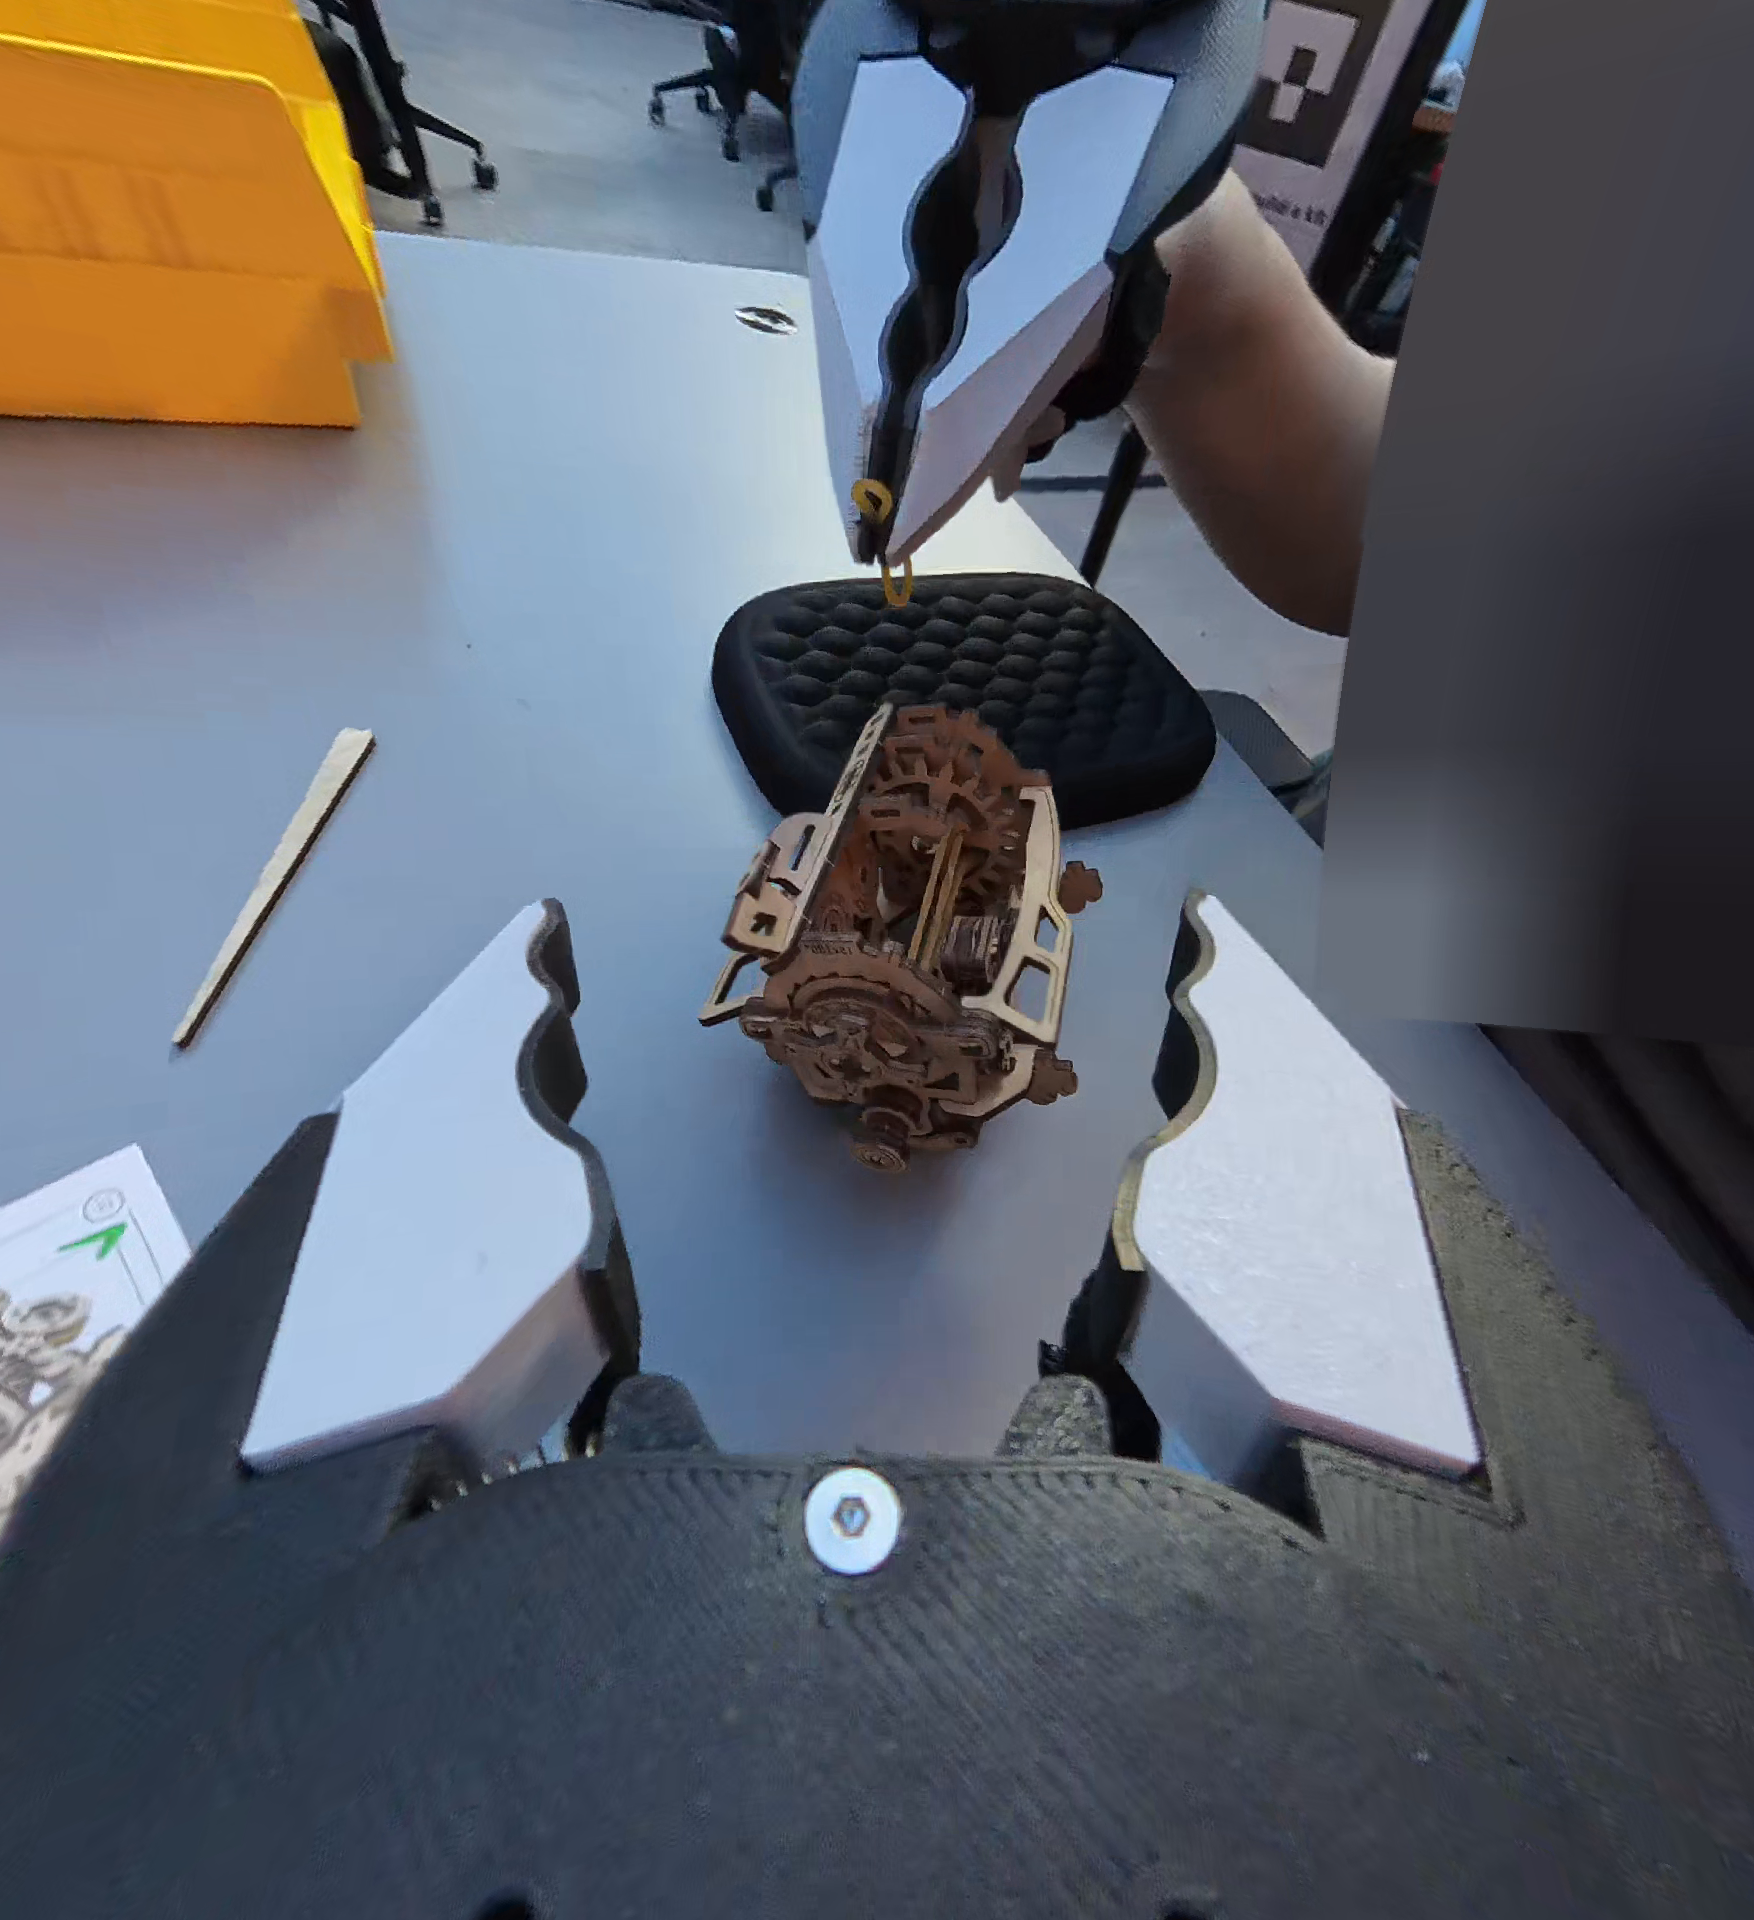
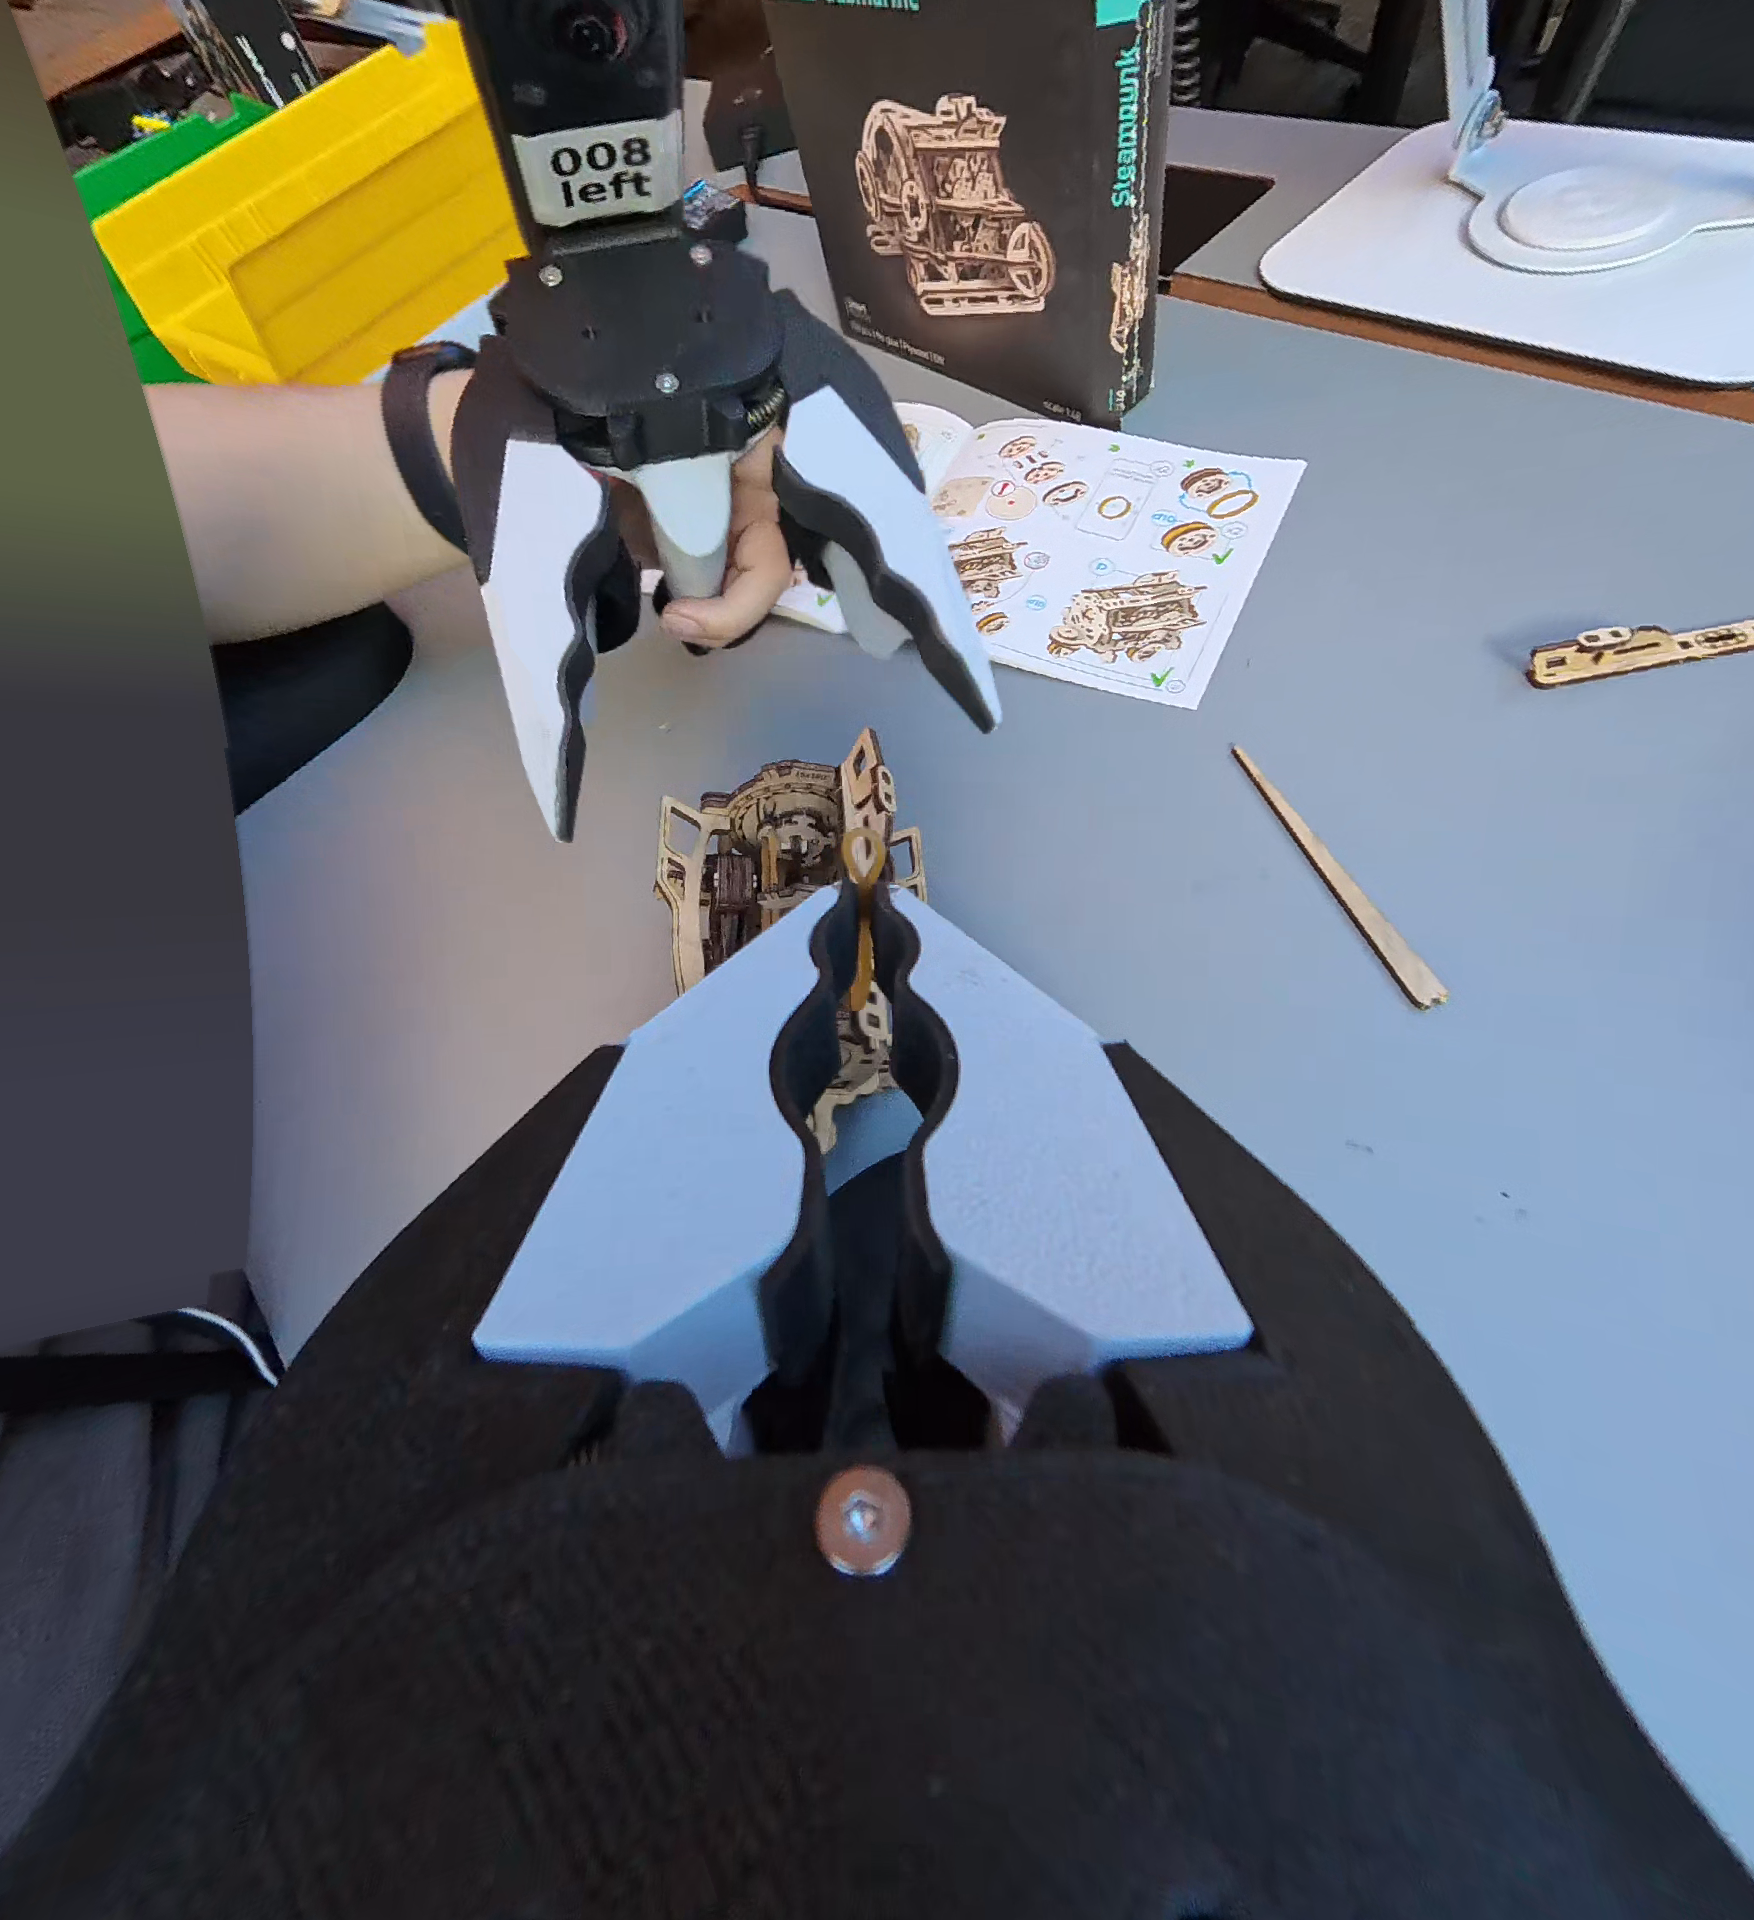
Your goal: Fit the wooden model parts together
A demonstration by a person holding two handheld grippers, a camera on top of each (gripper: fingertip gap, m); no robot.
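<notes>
- Broadly, a grey desk (image 2: pixel 1475 1143) carries everything; a white stand base (image 2: pixel 1559 239) sits at its far right corner.
- Containers: stacked yellow bins (image 2: pixel 333 229) with a green bin (image 2: pixel 140 171) behind them, at the far left in the right wrist view. Insides hidden from this angle, so contents cannot be told.
- Dark kit box (image 2: pixel 977 197) stands upright behind an open instruction sheet (image 2: pixel 1112 551); it is closed.
- Black quilted pad (image 1: pixel 966 675) lies at the desk edge, just behind the model in the left wrist view.
- Wooden model (image 1: pixel 904 956), a part-built gear assembly, rests on the desk, tipped on its side, between the two claws.
- Left claw (image 1: pixel 873 914): spread wide, hovering around the model with clear gaps on both sides; nothing gripped.
- Right claw (image 2: pixel 860 894): pinched closed on a small yellow rubber band (image 2: pixel 862 857), whose loop pokes out past the tips, above the model.
- Loose parts: thin wooden stick (image 2: pixel 1340 883) right of the model; flat wooden fretwork piece (image 2: pixel 1673 644) further right, well apart.
</notes>
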